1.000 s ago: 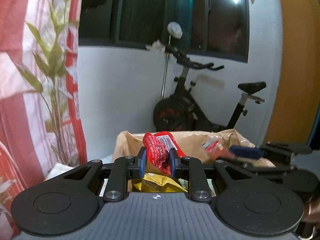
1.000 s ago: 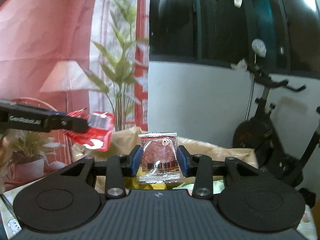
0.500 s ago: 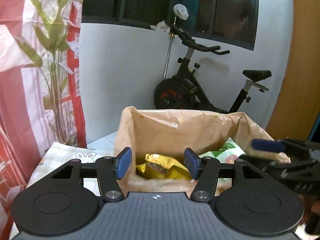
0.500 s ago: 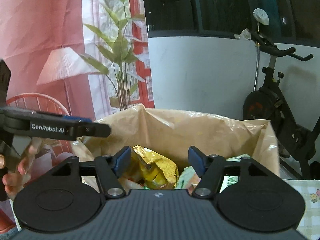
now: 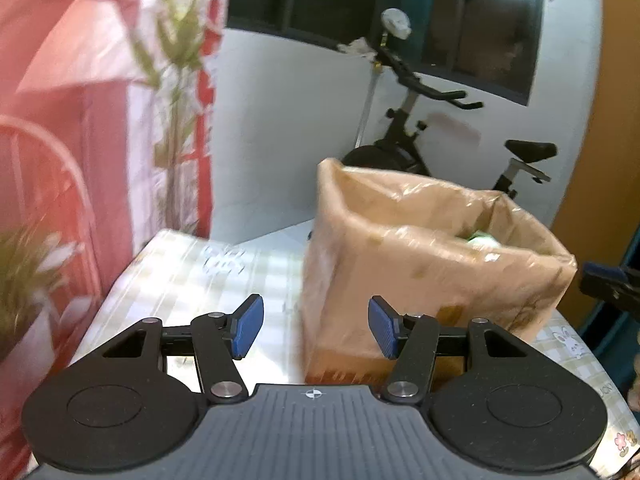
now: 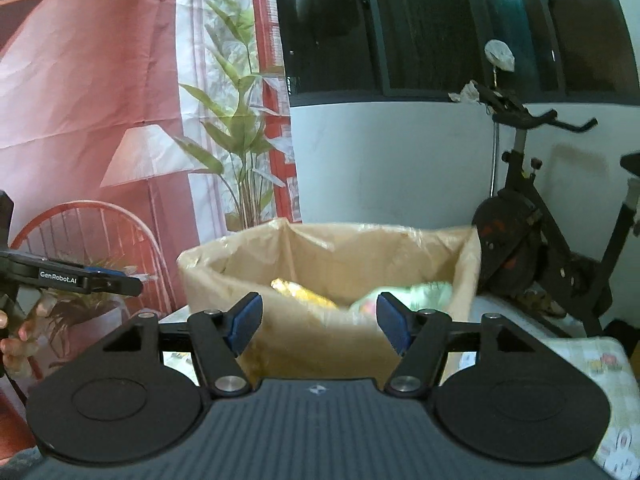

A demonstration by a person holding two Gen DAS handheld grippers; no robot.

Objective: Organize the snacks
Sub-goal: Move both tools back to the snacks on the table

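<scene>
We hold the left claw spread, with nothing between its blue pads; its jaws have just been opening. Ahead of it and a little to its right stands the bag, a tan box-shaped sack with its mouth open, resting on the checked bench. The bag's near corner sits just beyond the gap between the fingers. A pale green packet shows inside the far rim, though blur keeps us from reading it.

The right claw is also spread and empty, its jaws likewise having just been opening. The bag lies straight ahead of it, past the pads, with its open mouth facing us. Inside we see a yellow packet toward the left pad and what seems to be a green-and-white packet toward the right pad; both are smeared.

To the left of the right claw, the left claw's finger juts in, held by a hand. An exercise bike stands behind the bag to the right.
</scene>
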